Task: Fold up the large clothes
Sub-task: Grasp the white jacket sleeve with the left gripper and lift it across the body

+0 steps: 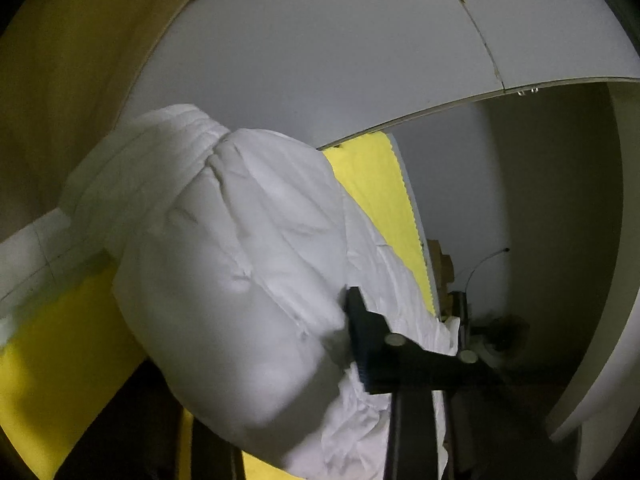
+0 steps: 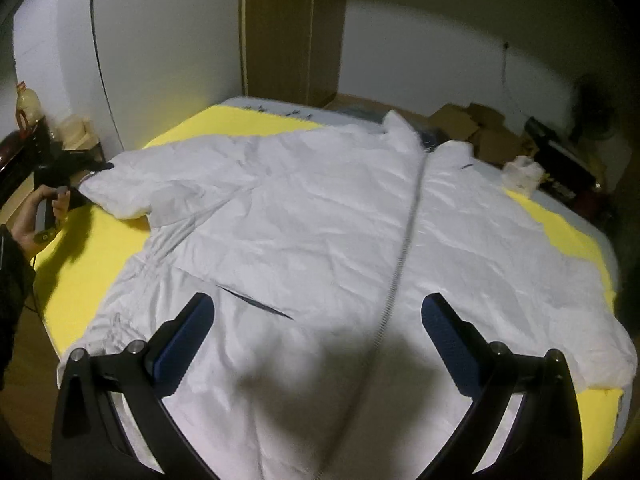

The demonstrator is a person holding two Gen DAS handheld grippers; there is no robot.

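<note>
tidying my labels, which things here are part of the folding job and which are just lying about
Part of the job:
white jacket
its sleeve, clamped in the left hand-held gripper
right hand-held gripper, open above the hem
yellow sheet underneath

Lying about:
cardboard boxes
bottle
fan

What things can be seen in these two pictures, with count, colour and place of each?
white padded zip-front jacket: one, white, spread flat on the bed, zip closed.
yellow bed sheet: one, yellow, under the jacket.
brown wooden wardrobe: one, brown, against the wall behind the bed.
brown cardboard boxes: several, brown, on the floor beyond the bed.
left gripper: one, black, at the bed's left edge, shut on the jacket's sleeve end; in its own view the sleeve bulges before it.
right gripper: one, black with blue pads, open above the jacket's hem.
</note>
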